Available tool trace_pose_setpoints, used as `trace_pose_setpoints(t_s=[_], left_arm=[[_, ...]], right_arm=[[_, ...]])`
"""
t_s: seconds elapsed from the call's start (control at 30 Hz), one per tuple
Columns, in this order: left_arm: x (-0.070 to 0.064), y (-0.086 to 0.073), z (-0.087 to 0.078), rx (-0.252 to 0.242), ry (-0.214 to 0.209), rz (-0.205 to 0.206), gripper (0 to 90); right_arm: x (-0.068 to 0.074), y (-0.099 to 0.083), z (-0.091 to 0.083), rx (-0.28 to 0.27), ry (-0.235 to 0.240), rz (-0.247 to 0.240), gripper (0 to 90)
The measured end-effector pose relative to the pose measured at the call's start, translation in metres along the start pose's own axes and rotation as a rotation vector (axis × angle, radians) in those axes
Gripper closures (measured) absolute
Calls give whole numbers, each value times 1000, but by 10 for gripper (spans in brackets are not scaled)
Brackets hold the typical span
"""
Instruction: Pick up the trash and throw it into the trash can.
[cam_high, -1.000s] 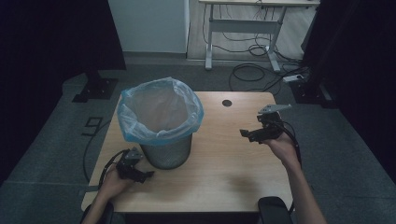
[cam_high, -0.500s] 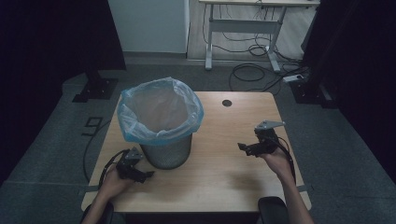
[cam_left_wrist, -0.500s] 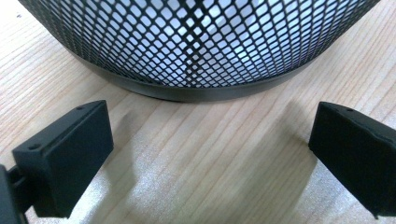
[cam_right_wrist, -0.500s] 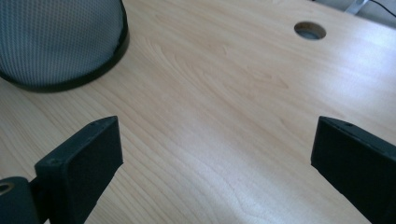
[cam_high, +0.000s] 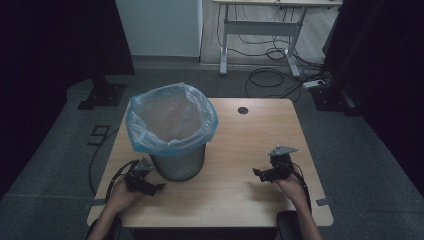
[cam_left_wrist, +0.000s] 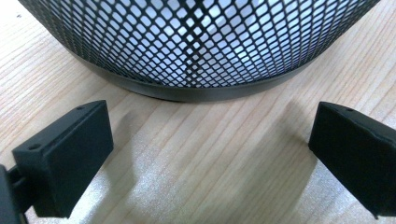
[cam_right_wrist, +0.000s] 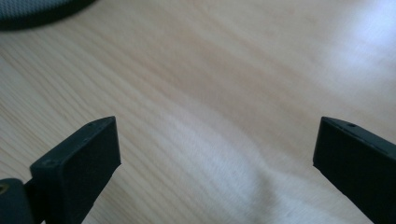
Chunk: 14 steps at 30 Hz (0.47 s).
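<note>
A black mesh bin (cam_high: 176, 160) lined with a pale blue bag (cam_high: 170, 117) stands left of centre in the high view, on the wooden bench (cam_high: 235, 145). The left hand-held gripper (cam_high: 152, 186) sits low at the lower left of that frame, just beside the bin's base — in the left gripper view its jaws stand wide apart with nothing between them, the mesh wall (cam_left_wrist: 196, 42) close ahead across the top. The right hand-held gripper (cam_high: 259, 172) is at the lower right, well apart from the bin; its jaws are likewise spread wide over bare wood (cam_right_wrist: 210, 116).
</note>
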<state>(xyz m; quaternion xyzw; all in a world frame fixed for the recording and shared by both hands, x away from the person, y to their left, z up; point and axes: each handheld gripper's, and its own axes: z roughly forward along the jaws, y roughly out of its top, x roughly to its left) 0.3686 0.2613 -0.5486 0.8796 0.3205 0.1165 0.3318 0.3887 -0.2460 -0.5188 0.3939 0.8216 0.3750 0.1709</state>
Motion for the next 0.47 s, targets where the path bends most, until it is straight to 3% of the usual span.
trace_pose_setpoints(t_s=[0.17,0.3,0.37,0.47], left_arm=[[0,0,0,0,0,0,0],[0,0,0,0,0,0,0],[0,0,0,0,0,0,0],[0,0,0,0,0,0,0]], right_arm=[[4,-17,13,35,7,3,0],[8,-27,23,85,11,-24,0],[11,-30,24,47,14,-30,0],[11,-30,24,47,15,-30,0]])
